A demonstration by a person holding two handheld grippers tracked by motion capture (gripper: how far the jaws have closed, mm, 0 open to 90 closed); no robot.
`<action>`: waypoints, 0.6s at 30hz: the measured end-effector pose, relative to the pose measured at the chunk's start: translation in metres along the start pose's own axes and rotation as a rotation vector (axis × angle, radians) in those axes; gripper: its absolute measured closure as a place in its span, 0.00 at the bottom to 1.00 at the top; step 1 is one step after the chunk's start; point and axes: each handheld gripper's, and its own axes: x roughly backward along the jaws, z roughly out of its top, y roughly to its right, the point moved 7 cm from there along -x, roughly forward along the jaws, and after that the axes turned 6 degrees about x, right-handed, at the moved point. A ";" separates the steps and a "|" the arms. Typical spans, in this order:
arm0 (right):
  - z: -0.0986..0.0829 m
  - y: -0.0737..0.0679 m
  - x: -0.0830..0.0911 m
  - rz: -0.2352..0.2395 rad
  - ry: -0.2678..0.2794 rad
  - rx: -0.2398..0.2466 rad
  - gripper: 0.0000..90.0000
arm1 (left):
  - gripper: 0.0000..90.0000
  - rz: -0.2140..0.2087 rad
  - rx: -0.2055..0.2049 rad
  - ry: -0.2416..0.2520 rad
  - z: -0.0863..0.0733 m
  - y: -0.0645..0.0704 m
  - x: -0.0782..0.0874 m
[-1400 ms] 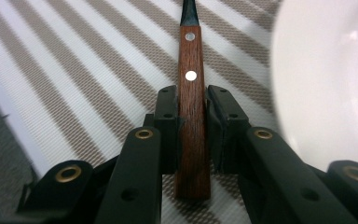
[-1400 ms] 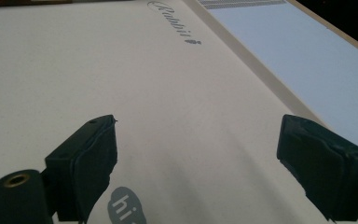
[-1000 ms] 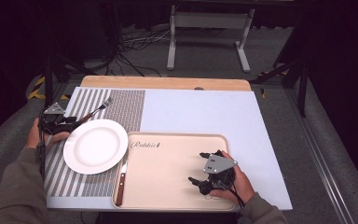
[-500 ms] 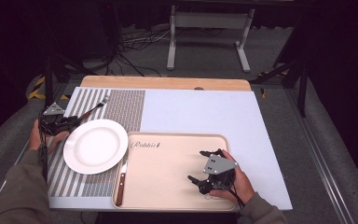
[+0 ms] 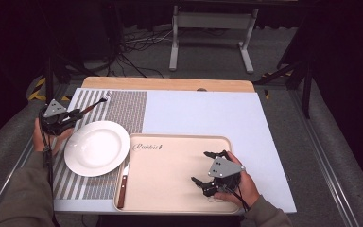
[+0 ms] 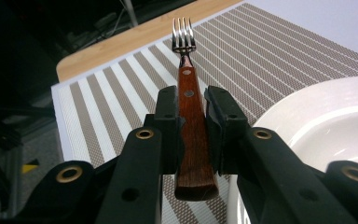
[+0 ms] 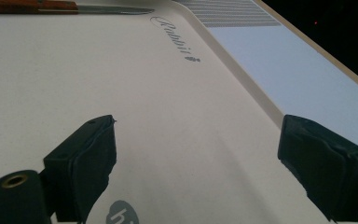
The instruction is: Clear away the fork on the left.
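Left claw (image 6: 191, 140): clamped on wooden-handled steel fork (image 6: 189, 116), over striped woven placemat (image 6: 121, 88) | right claw (image 7: 196, 163): apart above beige plastic tray (image 7: 121, 93)

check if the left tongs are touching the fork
Touching. The left gripper view shows the left tongs shut on the fork, both jaws pressed against the sides of its wooden handle, tines pointing away over the striped mat.

I see the table (image 5: 208, 113) evenly lit from above, dark surroundings, and soft blur on the near jaws.
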 end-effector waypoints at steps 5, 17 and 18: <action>0.003 0.003 0.004 -0.025 0.019 -0.005 0.14 | 0.84 -0.021 -0.004 0.044 0.010 0.009 0.008; 0.003 0.015 0.017 -0.098 0.049 -0.038 0.14 | 0.84 -0.059 -0.016 0.116 0.026 0.035 0.027; 0.003 0.016 0.018 -0.103 0.053 -0.035 0.14 | 0.84 -0.067 -0.018 0.121 0.028 0.038 0.030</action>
